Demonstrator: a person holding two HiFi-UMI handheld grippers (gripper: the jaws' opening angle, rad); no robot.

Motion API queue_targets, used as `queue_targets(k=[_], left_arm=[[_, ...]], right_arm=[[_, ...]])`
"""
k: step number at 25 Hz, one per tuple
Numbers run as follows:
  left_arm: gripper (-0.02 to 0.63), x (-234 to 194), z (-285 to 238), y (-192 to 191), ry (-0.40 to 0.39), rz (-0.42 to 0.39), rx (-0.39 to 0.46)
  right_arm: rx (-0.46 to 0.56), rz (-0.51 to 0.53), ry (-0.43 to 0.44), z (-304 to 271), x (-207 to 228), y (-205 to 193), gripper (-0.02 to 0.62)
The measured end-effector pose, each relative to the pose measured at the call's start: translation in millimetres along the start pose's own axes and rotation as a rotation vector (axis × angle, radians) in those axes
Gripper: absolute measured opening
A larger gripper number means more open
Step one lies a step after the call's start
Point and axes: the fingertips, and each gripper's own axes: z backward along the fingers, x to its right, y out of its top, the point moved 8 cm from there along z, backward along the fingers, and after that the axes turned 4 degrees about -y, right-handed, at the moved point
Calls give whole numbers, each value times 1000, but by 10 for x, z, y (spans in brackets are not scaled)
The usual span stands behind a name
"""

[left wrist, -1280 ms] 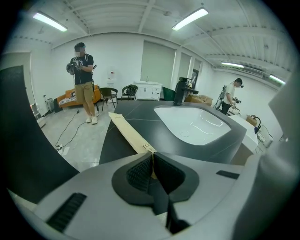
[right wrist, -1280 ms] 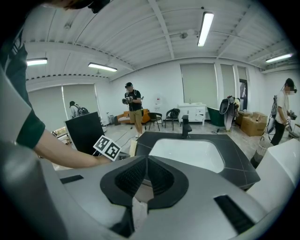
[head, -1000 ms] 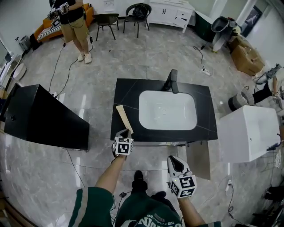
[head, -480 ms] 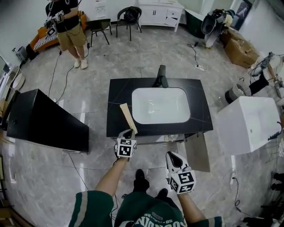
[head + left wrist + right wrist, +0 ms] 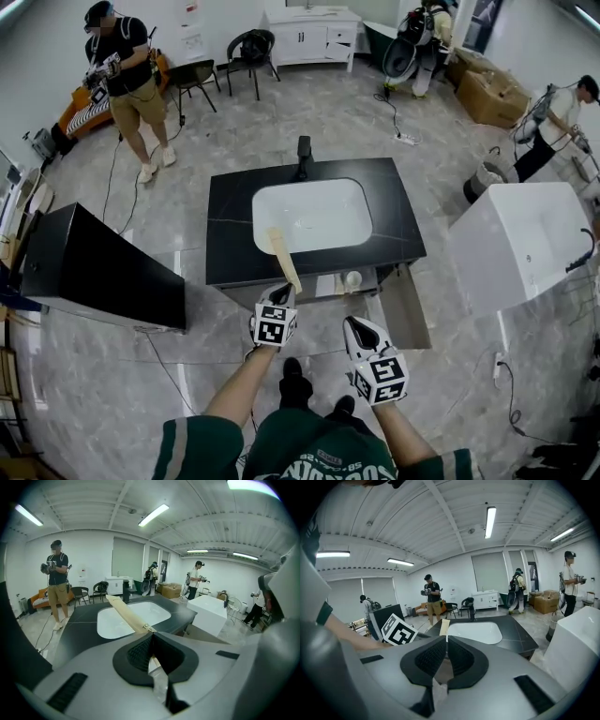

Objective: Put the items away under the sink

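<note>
Pale marble floor surrounds the black vanity (image 5: pixel 230 234) with its white sink (image 5: pixel 309 214), straight ahead at twelve o'clock. My left gripper (image 5: pixel 284 293) is clamped on the near end of a long flat tan stick (image 5: pixel 282 255), which slants toward eleven o'clock across the counter's front edge to the basin's corner. My right gripper (image 5: pixel 353 324), at four o'clock from the left, has its jaws pressed together on nothing. At two o'clock from it the cabinet door (image 5: pixel 405 307) stands open.
</note>
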Motion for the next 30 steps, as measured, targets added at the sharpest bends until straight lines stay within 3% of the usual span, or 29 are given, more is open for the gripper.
queue_targets(k=[10,18,23,30], left_arm=[[11,1465,-29,-330,-126,-67,-39],[11,2358,28,-560,-197,-77,-58],[11,2686,49,-773,-237,-47,-73],[11,2721,-155,-1165,-278,-20,-113]], right_arm=[[33,-48,-29,916,620,-392,43],[40,-55,-25,1525,970,-665,43],[16,-56,-12,1734,1103,-854,43],[-7,-56,-16,1603,1247,-1035,43]])
